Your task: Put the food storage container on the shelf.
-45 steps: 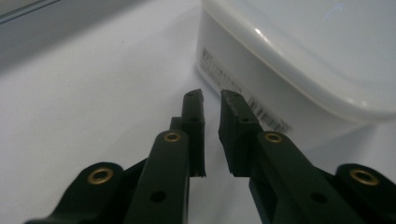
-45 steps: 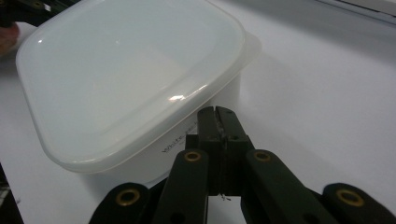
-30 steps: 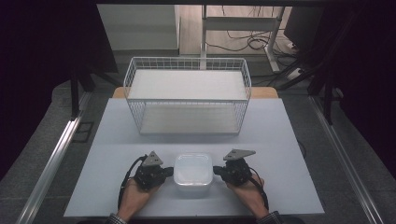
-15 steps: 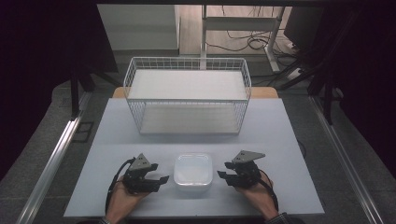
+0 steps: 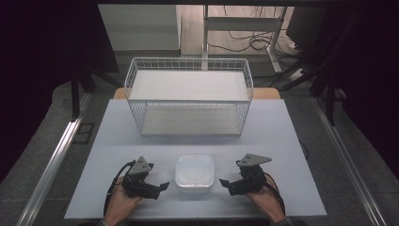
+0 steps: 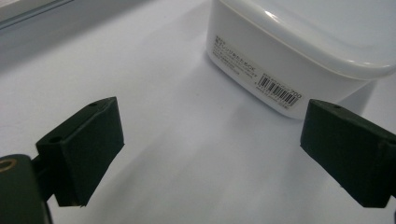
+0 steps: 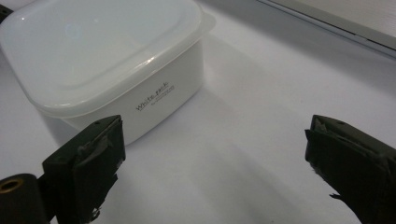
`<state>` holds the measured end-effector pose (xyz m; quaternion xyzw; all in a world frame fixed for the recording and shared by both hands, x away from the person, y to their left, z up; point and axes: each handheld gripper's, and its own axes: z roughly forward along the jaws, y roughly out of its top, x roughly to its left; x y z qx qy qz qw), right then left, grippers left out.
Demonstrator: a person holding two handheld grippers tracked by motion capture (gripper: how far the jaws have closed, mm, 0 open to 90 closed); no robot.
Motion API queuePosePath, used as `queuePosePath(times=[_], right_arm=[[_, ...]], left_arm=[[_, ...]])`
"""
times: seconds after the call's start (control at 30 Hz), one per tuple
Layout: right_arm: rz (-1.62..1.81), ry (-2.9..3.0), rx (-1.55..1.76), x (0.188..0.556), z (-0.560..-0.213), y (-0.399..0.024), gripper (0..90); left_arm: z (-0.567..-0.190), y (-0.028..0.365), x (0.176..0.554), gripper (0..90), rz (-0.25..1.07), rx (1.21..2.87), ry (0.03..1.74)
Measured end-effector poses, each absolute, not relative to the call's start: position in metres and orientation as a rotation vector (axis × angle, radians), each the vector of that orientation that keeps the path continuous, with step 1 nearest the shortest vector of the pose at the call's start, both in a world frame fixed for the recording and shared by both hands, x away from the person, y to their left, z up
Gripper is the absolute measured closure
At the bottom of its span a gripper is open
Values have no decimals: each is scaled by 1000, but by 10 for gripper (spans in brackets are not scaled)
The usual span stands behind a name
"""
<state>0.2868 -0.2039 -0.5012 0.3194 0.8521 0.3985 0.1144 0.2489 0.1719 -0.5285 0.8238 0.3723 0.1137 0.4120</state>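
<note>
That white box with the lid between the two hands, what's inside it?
The box has its cloudy lid on, and no contents show through it or through the solid white walls. Whether it holds anything cannot be told. It sits on the table.

A white lidded box (image 5: pixel 194 171) sits near the front edge of the table (image 5: pixel 291 141), with a strip of bare surface on each side between it and the left gripper (image 5: pixel 162 185) and the right gripper (image 5: pixel 223 182). Behind it a wide open stretch of table runs to the wire basket (image 5: pixel 188 96), which blocks the back; both outer sides lie free
</note>
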Motion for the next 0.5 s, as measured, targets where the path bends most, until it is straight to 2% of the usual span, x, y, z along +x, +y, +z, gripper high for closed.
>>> queuePosePath(times=[0.5], right_arm=[[1214, 2484, 918, 288, -493, -201, 41]], left_arm=[[-519, 172, 251, 28, 241, 2025, 905]])
